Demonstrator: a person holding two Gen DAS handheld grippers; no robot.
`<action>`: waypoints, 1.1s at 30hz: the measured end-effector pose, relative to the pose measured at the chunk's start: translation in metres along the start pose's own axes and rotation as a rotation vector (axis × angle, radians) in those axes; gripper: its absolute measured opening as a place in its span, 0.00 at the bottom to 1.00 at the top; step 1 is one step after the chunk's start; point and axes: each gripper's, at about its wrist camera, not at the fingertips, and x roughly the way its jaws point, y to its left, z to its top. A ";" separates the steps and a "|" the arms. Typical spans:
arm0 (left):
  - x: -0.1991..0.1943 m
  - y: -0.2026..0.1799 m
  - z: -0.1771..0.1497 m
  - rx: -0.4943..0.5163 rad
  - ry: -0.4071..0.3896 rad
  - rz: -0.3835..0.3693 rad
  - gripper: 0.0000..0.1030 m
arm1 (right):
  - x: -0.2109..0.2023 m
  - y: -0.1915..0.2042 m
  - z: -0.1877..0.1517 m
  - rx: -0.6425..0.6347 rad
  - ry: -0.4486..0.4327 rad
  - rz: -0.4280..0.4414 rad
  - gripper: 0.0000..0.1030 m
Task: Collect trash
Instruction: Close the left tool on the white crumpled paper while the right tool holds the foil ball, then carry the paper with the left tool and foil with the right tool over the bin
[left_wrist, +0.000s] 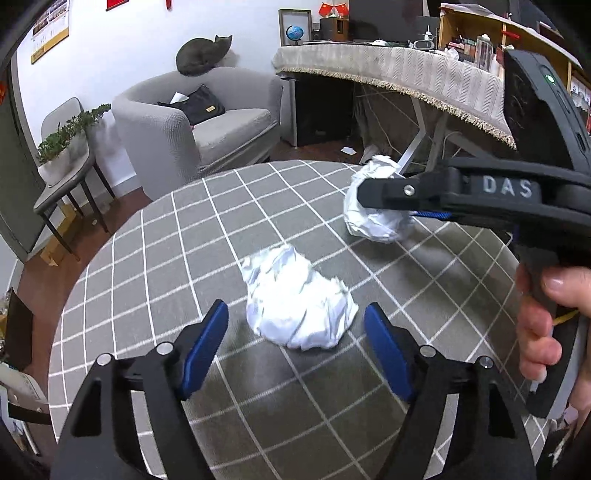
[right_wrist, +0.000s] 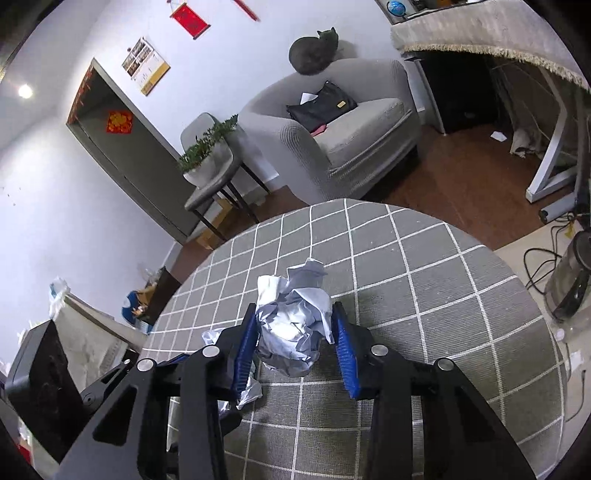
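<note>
A crumpled white paper ball (left_wrist: 299, 302) lies on the round table with the grey checked cloth (left_wrist: 147, 258). My left gripper (left_wrist: 295, 350) is open, its blue pads on either side of the ball's near end, apart from it. A second paper ball (left_wrist: 373, 225) is held just above the cloth at the right by my right gripper (left_wrist: 364, 194), seen side-on. In the right wrist view my right gripper (right_wrist: 295, 343) is shut on that paper ball (right_wrist: 295, 325), blue pads pressing both sides. The other paper ball (right_wrist: 247, 395) peeks from under the left finger.
A grey armchair (left_wrist: 207, 122) with a black bag and a cat on top stands beyond the table. A chair with a plant (left_wrist: 62, 147) is at the left. A cloth-covered desk (left_wrist: 388, 70) is at the back right. A kettle (right_wrist: 565, 284) and cables sit at the right.
</note>
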 end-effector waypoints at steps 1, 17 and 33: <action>0.000 0.001 0.002 -0.004 0.000 0.001 0.77 | -0.001 -0.001 0.001 0.004 -0.001 0.006 0.39; 0.000 0.003 -0.003 -0.133 0.012 -0.080 0.56 | -0.020 -0.001 0.004 -0.001 -0.016 0.002 0.39; -0.054 0.017 -0.060 -0.188 -0.039 0.001 0.55 | -0.030 0.018 -0.040 -0.036 0.012 -0.042 0.39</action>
